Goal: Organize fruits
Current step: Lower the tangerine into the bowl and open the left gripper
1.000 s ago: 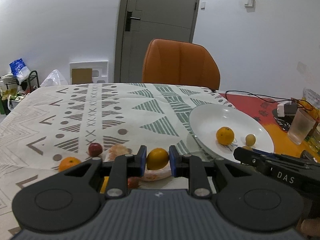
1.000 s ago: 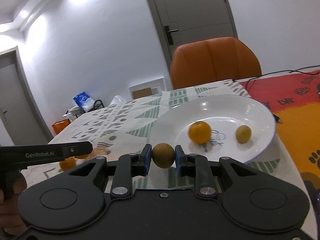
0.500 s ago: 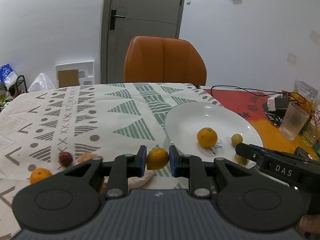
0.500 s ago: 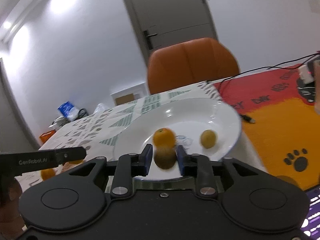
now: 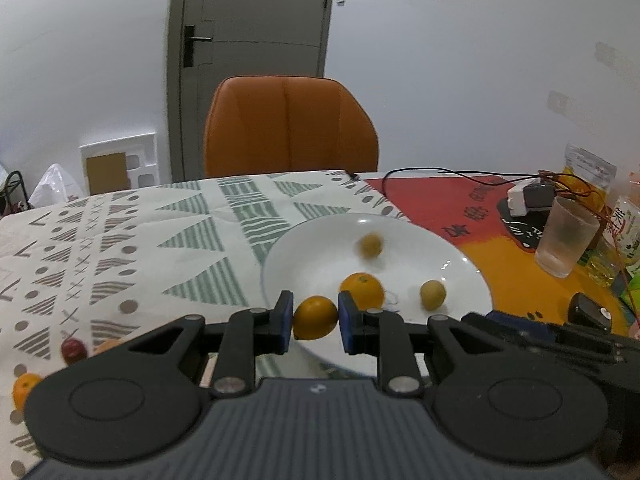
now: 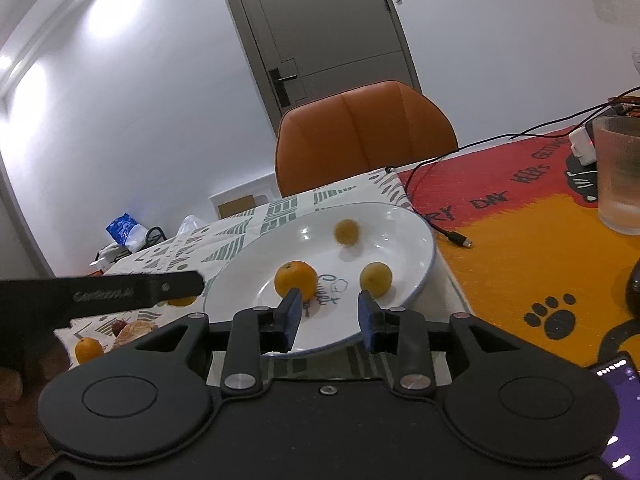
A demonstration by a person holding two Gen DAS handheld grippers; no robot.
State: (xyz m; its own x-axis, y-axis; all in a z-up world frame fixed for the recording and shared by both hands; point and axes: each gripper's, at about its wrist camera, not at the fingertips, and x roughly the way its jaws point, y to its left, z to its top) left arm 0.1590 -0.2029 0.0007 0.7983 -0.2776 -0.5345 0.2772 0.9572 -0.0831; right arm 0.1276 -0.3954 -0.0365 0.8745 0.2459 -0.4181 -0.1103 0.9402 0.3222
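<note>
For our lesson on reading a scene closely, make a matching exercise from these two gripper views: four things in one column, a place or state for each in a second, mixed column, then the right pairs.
Things
1. left gripper
2. right gripper
3. round white plate
4. frosted drinking glass

States or places
A. open, holds nothing
B. stands on the red and orange mat
C. shut on a small orange fruit
D. has three fruits lying in it

Pairs: 1-C, 2-A, 3-D, 4-B
</note>
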